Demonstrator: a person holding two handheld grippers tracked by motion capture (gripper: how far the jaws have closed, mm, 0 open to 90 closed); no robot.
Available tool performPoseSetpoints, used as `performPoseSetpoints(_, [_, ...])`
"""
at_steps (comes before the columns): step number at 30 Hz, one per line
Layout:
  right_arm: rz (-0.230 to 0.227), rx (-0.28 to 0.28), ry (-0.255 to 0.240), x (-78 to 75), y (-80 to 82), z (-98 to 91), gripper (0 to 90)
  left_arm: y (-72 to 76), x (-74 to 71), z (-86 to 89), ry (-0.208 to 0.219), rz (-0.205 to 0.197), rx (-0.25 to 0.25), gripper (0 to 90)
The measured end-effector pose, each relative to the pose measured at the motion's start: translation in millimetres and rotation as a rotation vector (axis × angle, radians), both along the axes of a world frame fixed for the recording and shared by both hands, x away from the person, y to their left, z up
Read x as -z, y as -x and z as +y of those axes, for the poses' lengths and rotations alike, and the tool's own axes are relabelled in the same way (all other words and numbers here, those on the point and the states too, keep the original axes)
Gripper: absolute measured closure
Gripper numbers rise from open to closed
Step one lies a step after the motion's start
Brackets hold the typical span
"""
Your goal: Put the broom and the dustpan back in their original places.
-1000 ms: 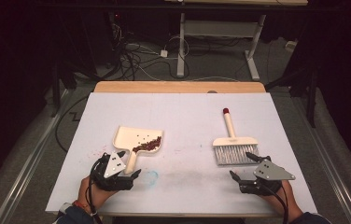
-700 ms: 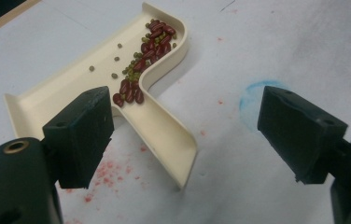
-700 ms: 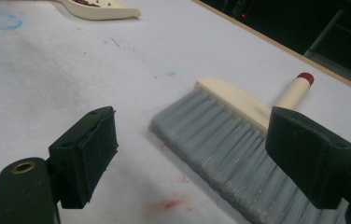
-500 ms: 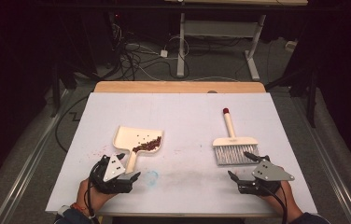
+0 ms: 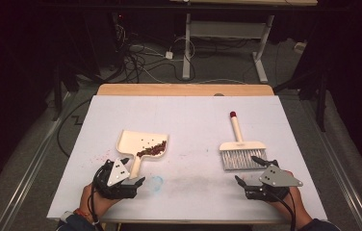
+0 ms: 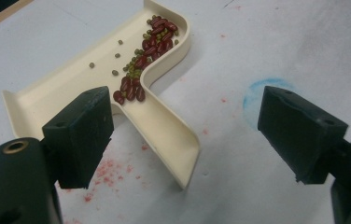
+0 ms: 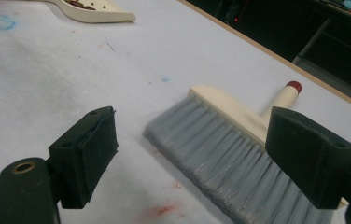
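While both grippers are held open, the dustpan (image 6: 117, 79) handle is pointed between the left gripper's (image 6: 187, 126) jaws.

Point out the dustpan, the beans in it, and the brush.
dustpan (image 6: 164, 128): left gripper view, on its handle.
beans (image 6: 152, 44): left gripper view, on the red and green pile by the pan's wall.
brush (image 7: 211, 140): right gripper view, on its grey bristles.

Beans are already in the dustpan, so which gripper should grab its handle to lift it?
Left. The left gripper sits open just behind the dustpan, whose handle lies between its jaws. The right gripper, also open, faces the brush across the table.
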State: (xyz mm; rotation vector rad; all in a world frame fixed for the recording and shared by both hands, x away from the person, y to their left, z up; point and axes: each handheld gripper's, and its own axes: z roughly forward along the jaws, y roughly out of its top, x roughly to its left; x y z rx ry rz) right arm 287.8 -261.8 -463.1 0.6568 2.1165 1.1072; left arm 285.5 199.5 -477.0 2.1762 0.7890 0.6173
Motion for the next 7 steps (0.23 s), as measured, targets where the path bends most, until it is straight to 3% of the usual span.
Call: performPoseSetpoints(7, [-0.007, -0.002, 0.002, -0.6, -0.6, 0.4, 17.0, 2.7, -1.0, -0.6, -0.001, -0.003, -0.003, 18.0])
